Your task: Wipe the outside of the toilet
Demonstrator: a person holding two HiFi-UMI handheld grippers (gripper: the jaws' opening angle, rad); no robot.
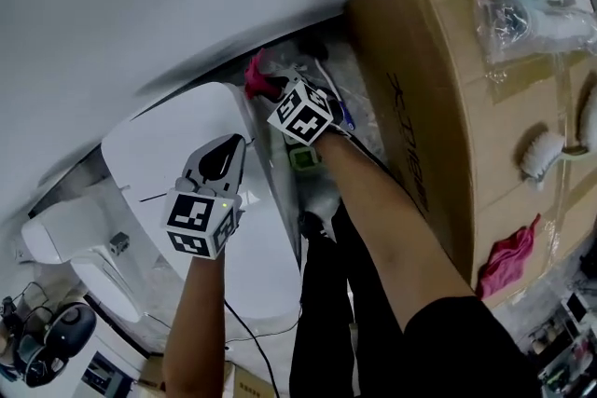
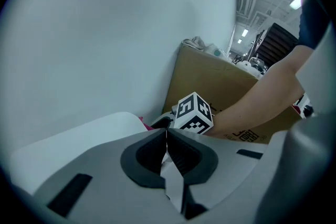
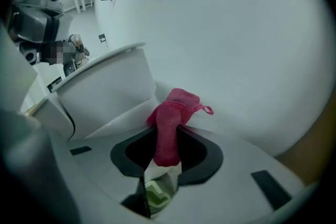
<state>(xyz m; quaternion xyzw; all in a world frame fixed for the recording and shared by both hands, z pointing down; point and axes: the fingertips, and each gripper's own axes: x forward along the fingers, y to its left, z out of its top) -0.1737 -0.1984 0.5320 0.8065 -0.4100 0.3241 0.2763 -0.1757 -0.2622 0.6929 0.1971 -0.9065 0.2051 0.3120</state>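
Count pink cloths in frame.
2: one pink terry cloth clamped in the right hand-held gripper; another pink cloth on the brown cardboard box. Others may be hidden.

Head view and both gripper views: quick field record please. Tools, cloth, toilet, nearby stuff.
left tool: shut, nothing between the jaws; over the toilet in the head view
right tool: shut on pink cloth
pink cloth: bunched, sticks out past the tips, by the toilet's rear near the wall; contact unclear
toilet: white
cardboard box: on the right gripper's side of the toilet; brush and spare cloth on it
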